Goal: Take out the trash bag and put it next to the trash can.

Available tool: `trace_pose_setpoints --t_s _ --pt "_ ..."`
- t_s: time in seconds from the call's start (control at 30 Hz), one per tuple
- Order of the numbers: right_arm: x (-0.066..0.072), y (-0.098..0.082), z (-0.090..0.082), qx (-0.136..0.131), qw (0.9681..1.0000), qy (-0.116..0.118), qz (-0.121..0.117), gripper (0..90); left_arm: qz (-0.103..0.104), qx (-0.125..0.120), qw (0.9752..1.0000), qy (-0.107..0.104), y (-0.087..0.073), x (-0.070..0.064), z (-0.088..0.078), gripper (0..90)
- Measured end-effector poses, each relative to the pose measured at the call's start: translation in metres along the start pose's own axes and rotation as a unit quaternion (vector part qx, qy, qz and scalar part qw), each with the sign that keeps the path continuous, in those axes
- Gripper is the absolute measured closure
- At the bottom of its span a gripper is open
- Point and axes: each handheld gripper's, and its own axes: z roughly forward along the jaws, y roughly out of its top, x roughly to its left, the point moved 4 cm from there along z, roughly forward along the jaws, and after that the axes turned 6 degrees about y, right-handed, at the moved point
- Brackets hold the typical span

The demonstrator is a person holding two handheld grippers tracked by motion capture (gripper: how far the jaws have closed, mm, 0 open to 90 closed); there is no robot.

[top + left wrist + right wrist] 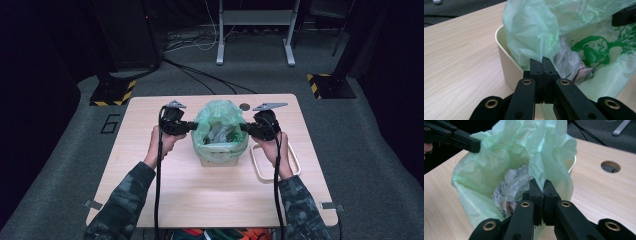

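On the wooden table, a cream bin lined with a green plastic bag was positioned at the centre. At the bag's left edge, the left gripper was found clamped on the bag film, its jaws pressed together with the thin plastic between them. Crumpled paper waste was seen inside the bag. At the bag's right edge, the right gripper was likewise clamped on the film. A cream lid was laid just right of the bin.

The green bag is thin, crinkled, translucent plastic film (a darker green print on one side); the cream bin looks smooth and matt, the table pale wood-grain.
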Motion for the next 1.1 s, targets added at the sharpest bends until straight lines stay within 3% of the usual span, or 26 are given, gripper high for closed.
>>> trace_pose_setpoints --t_s 0.3,0.7,0.83,0.9,0.93,0.97,1.07,1.1 --pt "0.016 0.026 -0.01 -0.023 0.9994 0.017 -0.02 88.6 0.017 -0.009 0.9997 -0.018 0.022 -0.009 -0.011 89.4" --pt "0.02 0.058 -0.011 -0.059 0.9975 0.036 -0.01 88.0 -0.003 -0.035 0.9987 -0.038 0.05 -0.006 -0.017 89.5" --pt "0.018 0.066 -0.001 -0.062 0.9977 0.028 -0.005 87.7 -0.005 -0.036 0.9986 -0.04 0.061 -0.007 -0.008 89.5" --pt "0.014 0.067 0.008 -0.056 0.9981 0.024 0.004 87.7 -0.01 -0.025 0.9989 -0.039 0.064 -0.007 0.006 89.4" --pt "0.014 0.067 0.008 -0.056 0.9981 0.024 0.004 87.7 -0.01 -0.025 0.9989 -0.039 0.064 -0.007 0.006 89.4" --pt "0.009 0.066 0.02 -0.045 0.9988 0.015 0.011 87.4 -0.014 -0.012 0.9989 -0.044 0.062 -0.007 0.017 89.4" --pt "0.002 0.06 0.036 -0.027 0.9994 0.004 0.02 87.3 -0.02 -0.003 0.9984 -0.053 0.058 -0.008 0.025 89.0" --pt "0.0 0.057 0.041 -0.022 0.9995 0.0 0.021 87.3 -0.027 0.006 0.9974 -0.066 0.053 -0.009 0.031 87.6"
